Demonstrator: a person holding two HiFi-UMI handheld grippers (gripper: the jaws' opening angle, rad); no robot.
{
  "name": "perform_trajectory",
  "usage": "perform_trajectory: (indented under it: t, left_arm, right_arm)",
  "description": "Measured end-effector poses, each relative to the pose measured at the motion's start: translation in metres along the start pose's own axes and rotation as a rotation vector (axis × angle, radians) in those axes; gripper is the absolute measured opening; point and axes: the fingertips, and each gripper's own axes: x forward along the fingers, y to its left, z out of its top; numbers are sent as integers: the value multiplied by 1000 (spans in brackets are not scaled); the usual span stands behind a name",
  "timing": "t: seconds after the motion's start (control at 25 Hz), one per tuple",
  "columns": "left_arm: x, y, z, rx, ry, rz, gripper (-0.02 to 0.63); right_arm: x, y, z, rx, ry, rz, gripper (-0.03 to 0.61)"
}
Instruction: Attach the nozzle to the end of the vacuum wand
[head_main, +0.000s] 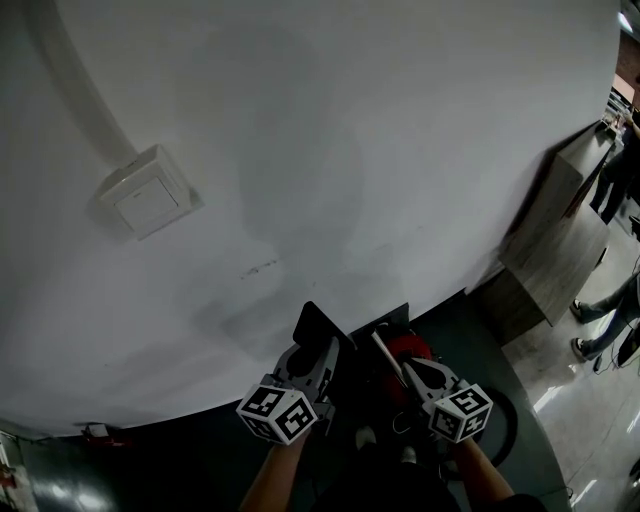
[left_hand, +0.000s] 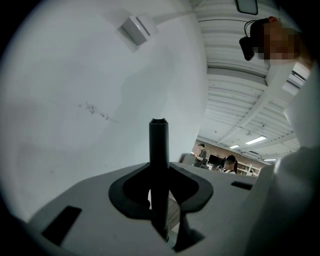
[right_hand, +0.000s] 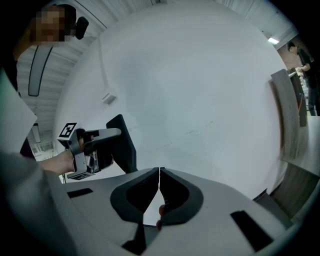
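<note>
My left gripper (head_main: 320, 348) is shut on a black nozzle (head_main: 318, 326), held up in front of a white wall. In the left gripper view the nozzle's round tube (left_hand: 159, 150) stands upright between the fingers, open end at the top. The right gripper view shows the left gripper (right_hand: 95, 142) from the side, with the nozzle's flat black blade (right_hand: 125, 145) jutting past it. My right gripper (right_hand: 159, 175) is shut, tips touching, nothing between them. It hovers over a red vacuum body (head_main: 408, 350) just right of the left gripper. I cannot make out the wand.
The white wall (head_main: 330, 150) fills most of the view, with a pale switch box (head_main: 148, 190) on it. A wooden cabinet (head_main: 560, 245) stands at the right, with people's legs (head_main: 600, 320) beyond. A dark hose loop (head_main: 508, 428) lies on the floor.
</note>
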Motion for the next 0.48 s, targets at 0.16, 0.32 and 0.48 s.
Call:
perform_trajectory:
  t: [0.16,0.32,0.48]
  left_arm:
    - [1,6,-2,5,1,17,85]
    - [7,9,0,4,-16,39,84]
    - [12,10,1,16,-18,50,85]
  right_arm:
    - [5,-5,-5,-41,33,-3,20]
    - [16,-7,-11,-109,83,21,30]
    - [34,-13,-18,-194,133,30,82]
